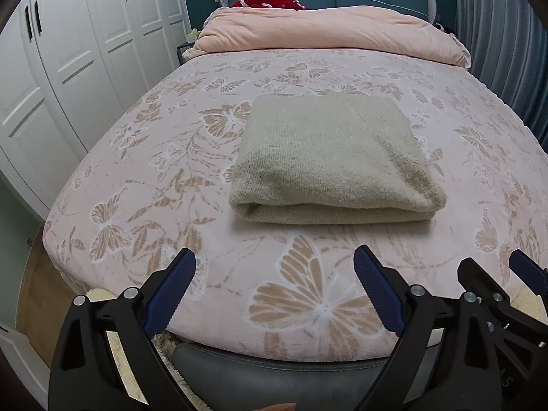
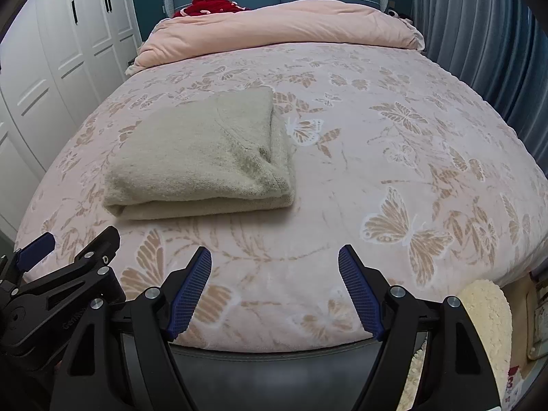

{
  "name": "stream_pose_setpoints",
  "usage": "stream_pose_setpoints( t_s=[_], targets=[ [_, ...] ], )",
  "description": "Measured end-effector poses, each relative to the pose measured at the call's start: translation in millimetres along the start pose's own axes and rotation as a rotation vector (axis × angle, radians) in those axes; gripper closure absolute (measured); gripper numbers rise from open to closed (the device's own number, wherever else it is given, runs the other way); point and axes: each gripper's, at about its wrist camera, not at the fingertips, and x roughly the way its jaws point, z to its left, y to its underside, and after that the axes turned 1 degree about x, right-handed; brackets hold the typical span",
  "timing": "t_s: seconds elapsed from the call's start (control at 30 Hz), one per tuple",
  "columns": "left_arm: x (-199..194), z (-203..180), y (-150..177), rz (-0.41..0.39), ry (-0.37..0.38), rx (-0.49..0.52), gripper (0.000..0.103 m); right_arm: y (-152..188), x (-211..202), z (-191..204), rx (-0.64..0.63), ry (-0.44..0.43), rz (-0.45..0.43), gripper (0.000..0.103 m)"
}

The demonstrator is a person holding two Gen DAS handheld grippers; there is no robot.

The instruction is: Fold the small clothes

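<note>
The beige knit sweater (image 1: 334, 157) lies folded at the centre of the left wrist frame, left of centre in the right wrist frame, on the butterfly-print bedspread (image 1: 144, 157). The left gripper (image 1: 274, 267) and right gripper (image 2: 275, 262) hover at bottom centre, level, pointing forward, fingers spread apart and holding nothing.

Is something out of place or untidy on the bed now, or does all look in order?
Nothing stands out. The beige knitted garment lies folded in a neat rectangle on the pink butterfly-patterned bedspread, its layers stacked evenly. The left gripper and right gripper hover near the foot of the bed, jaws open, apart from the garment.
</note>
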Motion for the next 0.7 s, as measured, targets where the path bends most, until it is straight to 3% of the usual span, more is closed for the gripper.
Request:
stream_pose_setpoints(
  t_s=[0.7],
  targets=[
    [-0.9, 1.4, 0.2, -0.014, -0.012, 0.009, 0.013, 3.2, -0.7, 7.1, 0.003, 0.014, -0.001, 0.031]
  ],
)
